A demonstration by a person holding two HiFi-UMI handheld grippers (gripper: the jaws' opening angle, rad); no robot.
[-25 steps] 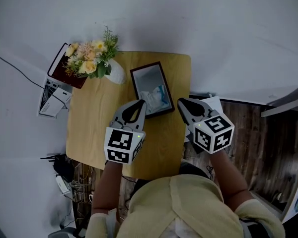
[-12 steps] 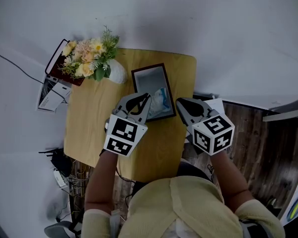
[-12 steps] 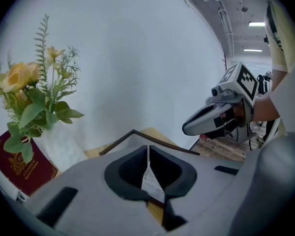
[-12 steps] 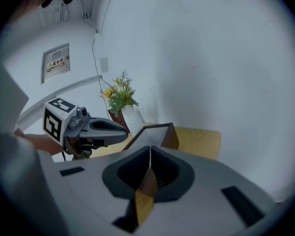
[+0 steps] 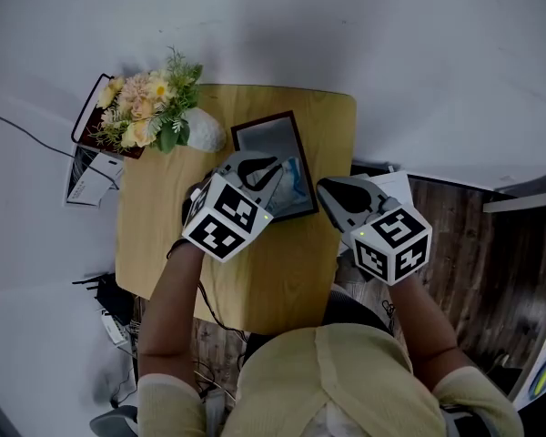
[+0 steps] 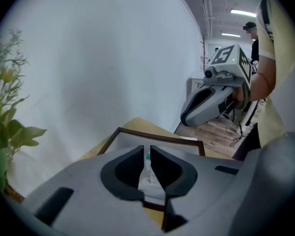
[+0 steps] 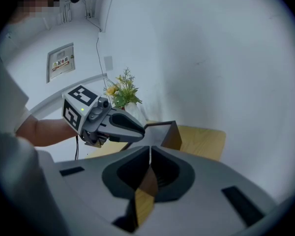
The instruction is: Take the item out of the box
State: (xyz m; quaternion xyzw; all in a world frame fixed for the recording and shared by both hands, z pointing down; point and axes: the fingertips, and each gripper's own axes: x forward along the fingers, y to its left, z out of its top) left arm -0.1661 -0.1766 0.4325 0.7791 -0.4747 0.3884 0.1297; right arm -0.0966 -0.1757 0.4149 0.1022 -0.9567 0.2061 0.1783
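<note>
We are finding the packet lying at the near end of the box, whose long axis is running away from us. The left gripper, clenched and empty, is pointing down over it. The right gripper, likewise clenched on nothing, is waiting beside the box.

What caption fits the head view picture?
Shut left gripper points into the box on the wooden table; right gripper hovers beside.

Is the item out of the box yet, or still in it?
In it: the white packet lies inside the dark-framed box.
</note>
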